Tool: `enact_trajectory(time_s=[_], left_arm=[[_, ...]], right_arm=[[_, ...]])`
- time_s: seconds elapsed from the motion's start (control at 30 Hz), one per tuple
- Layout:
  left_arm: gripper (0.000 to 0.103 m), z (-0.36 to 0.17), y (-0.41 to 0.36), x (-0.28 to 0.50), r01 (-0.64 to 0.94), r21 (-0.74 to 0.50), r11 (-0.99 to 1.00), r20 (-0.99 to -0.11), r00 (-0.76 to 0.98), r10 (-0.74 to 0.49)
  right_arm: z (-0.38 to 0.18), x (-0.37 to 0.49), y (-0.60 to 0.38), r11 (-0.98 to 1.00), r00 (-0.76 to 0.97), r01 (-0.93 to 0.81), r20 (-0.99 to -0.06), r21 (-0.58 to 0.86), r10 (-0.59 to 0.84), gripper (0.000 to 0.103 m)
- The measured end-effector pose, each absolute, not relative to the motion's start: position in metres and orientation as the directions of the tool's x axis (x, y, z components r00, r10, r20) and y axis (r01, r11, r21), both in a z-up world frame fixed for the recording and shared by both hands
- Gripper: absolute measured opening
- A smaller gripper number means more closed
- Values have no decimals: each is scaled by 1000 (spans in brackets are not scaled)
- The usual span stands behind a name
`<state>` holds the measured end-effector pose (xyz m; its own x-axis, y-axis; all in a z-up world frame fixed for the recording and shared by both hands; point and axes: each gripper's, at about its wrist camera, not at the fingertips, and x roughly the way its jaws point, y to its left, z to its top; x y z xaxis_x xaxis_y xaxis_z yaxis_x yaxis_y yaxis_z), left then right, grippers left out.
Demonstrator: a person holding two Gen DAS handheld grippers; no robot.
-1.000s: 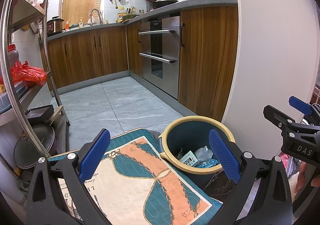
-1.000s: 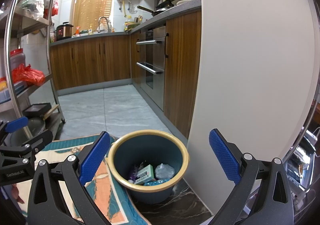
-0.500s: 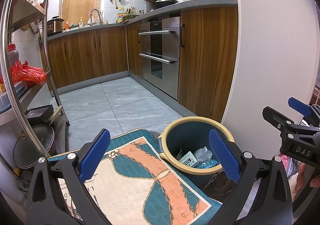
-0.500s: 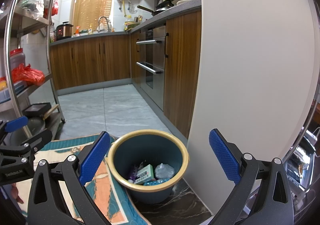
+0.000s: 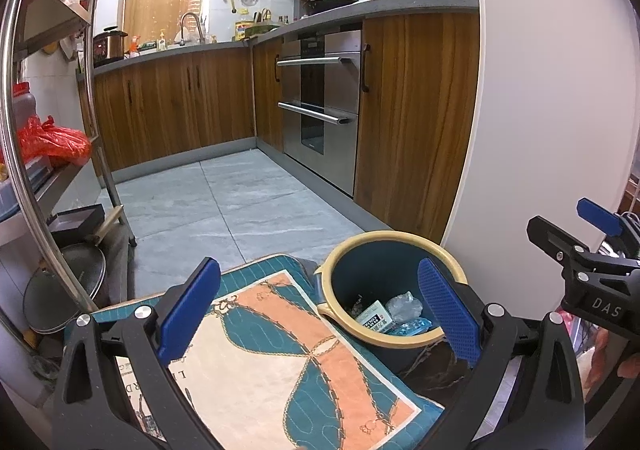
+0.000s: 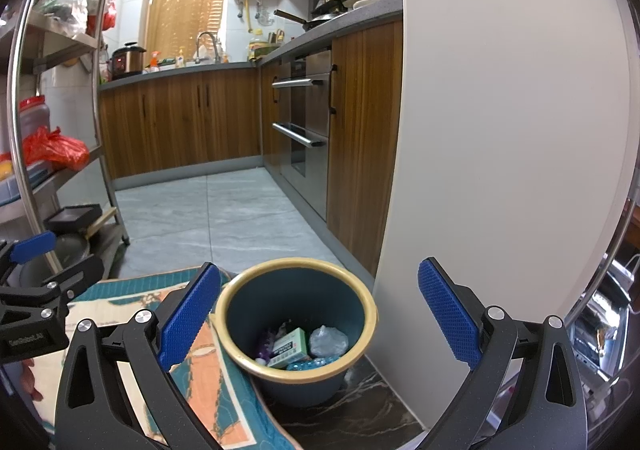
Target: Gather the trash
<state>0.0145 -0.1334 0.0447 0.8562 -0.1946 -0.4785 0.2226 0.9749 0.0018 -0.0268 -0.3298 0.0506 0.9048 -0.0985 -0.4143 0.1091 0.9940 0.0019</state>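
Blue-padded and spread wide, the fingers of the left gripper (image 5: 318, 304) hang above the floor with nothing between them; the right gripper (image 6: 318, 306) is likewise spread and holds nothing. Each shows at the edge of the other's view.

The trash bin (image 6: 297, 320), dark teal with a yellow rim, stands on the dark marbled floor (image 6: 360, 410) close to the white wall (image 6: 500, 130), just right of the patterned mat (image 5: 280, 362); the mat's near edge seems to touch the bin's side. In the right wrist view the bin sits between the two blue pads, lower in the frame; in the left wrist view it lies toward the right pad, which covers part of its rim.

Inside the bin lies the trash: a small green-and-white carton (image 6: 290, 346), a crumpled clear plastic wrapper (image 6: 328, 342) to its right, and a blue blister-like piece (image 6: 310, 363) nearest the viewer (something purple sits at the left, too small to name).

Farther off run the grey floor tiles (image 5: 240, 206), wooden cabinets (image 5: 180, 106) and a steel oven (image 5: 320, 106). At the left stands a metal shelf rack (image 6: 60, 170) carrying a red plastic bag (image 6: 54, 150).
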Motion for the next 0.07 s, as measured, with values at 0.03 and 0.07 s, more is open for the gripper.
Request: enact_trajectory(time_s=[0.03, 0.07], left_arm=[[98, 46, -134, 14, 223, 6, 975, -479, 857, -193], [98, 47, -135, 12, 225, 13, 974, -474, 859, -192]], right_arm=[[50, -27, -331, 994, 904, 110, -415, 1, -100, 98], [50, -28, -332, 994, 903, 112, -418, -1, -103, 98]])
